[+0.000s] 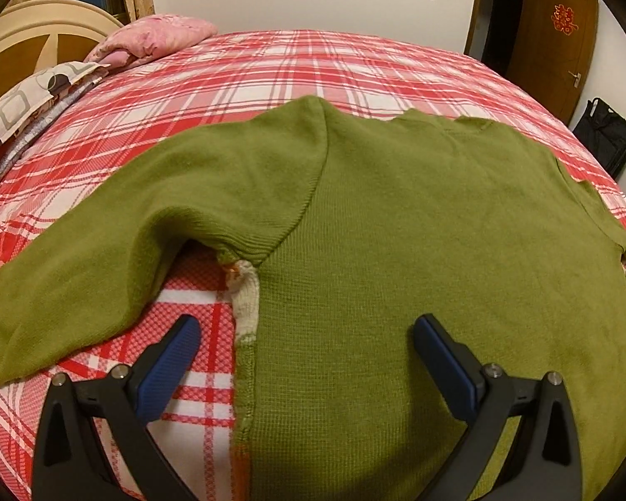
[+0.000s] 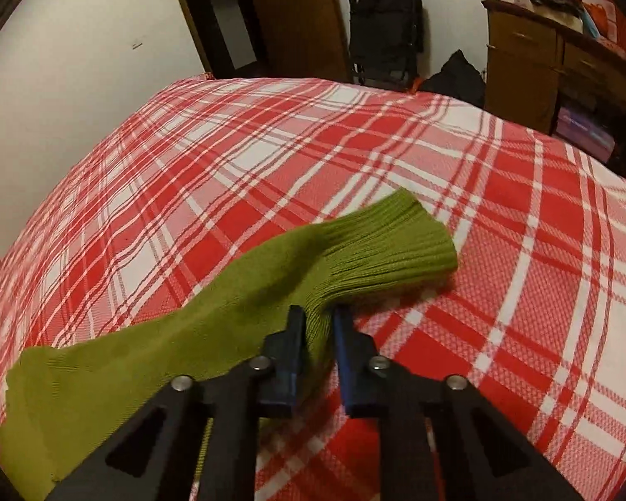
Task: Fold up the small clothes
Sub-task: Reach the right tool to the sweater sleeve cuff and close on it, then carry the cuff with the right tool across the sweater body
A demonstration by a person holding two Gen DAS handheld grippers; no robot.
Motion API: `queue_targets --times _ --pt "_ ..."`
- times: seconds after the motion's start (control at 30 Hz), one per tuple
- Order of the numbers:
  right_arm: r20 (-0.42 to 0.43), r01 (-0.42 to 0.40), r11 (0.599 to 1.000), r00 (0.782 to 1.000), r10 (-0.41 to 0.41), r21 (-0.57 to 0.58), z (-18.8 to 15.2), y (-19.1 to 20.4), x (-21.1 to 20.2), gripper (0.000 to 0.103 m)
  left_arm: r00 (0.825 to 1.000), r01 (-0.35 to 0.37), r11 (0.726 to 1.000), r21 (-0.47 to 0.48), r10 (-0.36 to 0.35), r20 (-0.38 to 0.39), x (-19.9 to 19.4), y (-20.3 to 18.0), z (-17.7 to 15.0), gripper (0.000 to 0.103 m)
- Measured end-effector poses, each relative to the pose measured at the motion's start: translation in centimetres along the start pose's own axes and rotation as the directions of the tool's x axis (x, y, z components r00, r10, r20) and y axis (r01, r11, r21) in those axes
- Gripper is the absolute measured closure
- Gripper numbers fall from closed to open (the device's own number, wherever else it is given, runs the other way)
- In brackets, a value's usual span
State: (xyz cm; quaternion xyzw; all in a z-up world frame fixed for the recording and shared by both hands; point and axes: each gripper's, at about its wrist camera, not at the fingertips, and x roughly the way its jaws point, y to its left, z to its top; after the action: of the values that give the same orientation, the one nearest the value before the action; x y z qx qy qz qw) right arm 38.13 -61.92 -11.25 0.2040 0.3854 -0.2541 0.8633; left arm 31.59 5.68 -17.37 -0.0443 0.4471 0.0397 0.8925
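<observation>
A small green knit sweater (image 1: 396, 217) lies flat on the red and white plaid bed (image 1: 246, 67), its left sleeve (image 1: 83, 259) spread out to the left. My left gripper (image 1: 309, 334) is open and empty, hovering over the sweater's left side seam. In the right wrist view, my right gripper (image 2: 319, 317) is shut on the sweater's other sleeve (image 2: 238, 288) just behind its ribbed cuff (image 2: 400, 246), holding it slightly above the bed (image 2: 501, 208).
A pink pillow (image 1: 158, 37) and a patterned quilt (image 1: 25, 100) lie at the head of the bed. A wooden door (image 1: 551, 37), a black bag (image 2: 386, 29) and a wooden cabinet (image 2: 534, 58) stand beyond the bed.
</observation>
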Motion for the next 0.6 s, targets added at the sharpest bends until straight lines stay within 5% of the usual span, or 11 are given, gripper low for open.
queue_targets --times 0.33,0.6 --pt "0.133 -0.073 0.973 0.986 0.104 -0.22 0.1 7.6 -5.6 0.093 1.0 -0.001 1.0 0.002 0.001 0.0 0.0 -0.1 0.0 0.0" --pt "0.145 -0.19 0.851 0.945 0.294 -0.489 -3.7 18.8 -10.9 0.093 1.0 -0.001 1.0 0.001 0.001 0.001 0.0 -0.1 0.0 0.0"
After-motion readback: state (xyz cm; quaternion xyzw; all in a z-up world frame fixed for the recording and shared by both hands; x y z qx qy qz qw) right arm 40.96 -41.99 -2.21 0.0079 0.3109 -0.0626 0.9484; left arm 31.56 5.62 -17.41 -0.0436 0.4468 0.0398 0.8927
